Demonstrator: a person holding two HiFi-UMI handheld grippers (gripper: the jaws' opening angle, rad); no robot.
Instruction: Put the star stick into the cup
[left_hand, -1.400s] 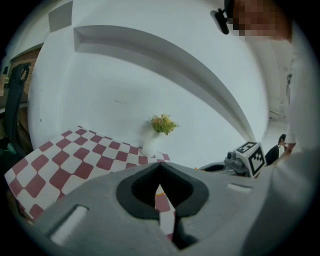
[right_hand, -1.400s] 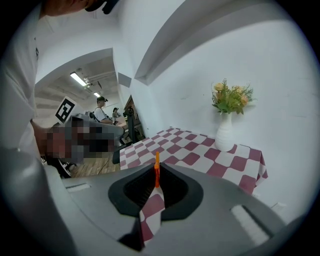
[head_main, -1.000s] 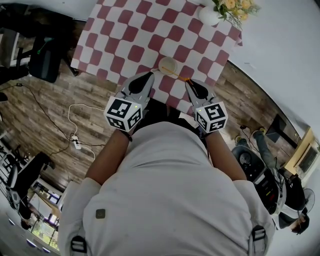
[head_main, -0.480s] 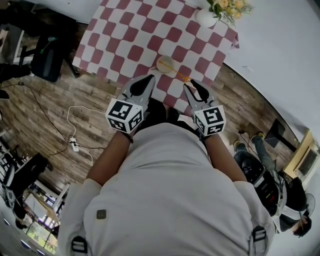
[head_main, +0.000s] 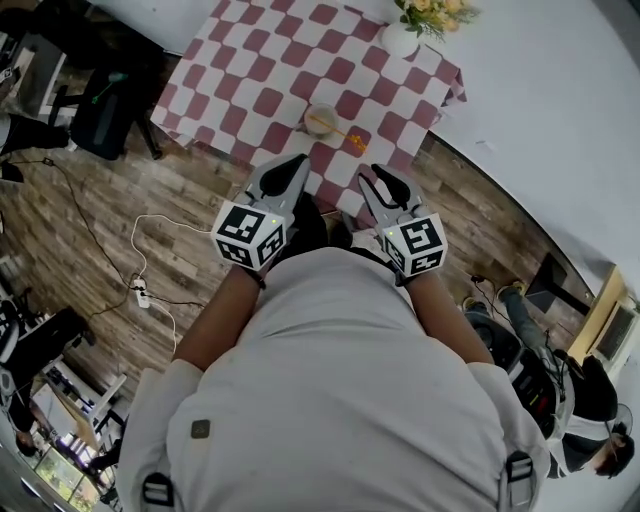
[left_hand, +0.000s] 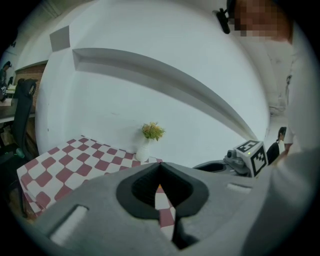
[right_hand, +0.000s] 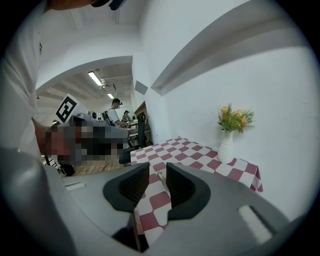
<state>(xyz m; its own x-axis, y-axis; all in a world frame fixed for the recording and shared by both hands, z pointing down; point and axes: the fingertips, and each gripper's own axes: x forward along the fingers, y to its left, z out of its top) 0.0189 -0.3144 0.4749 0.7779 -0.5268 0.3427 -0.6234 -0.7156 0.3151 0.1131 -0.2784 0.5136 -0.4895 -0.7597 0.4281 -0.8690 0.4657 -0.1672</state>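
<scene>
Orange-tipped star stick (head_main: 343, 133) slants out of pale cup (head_main: 321, 119).

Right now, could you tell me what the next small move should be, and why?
Probably nothing more than lowering both grippers to rest. The star stick seems to lean in the cup already, with its star end over the rim. The right gripper is open and empty, and the left gripper is shut on nothing. Both are at the near edge of the table.
</scene>
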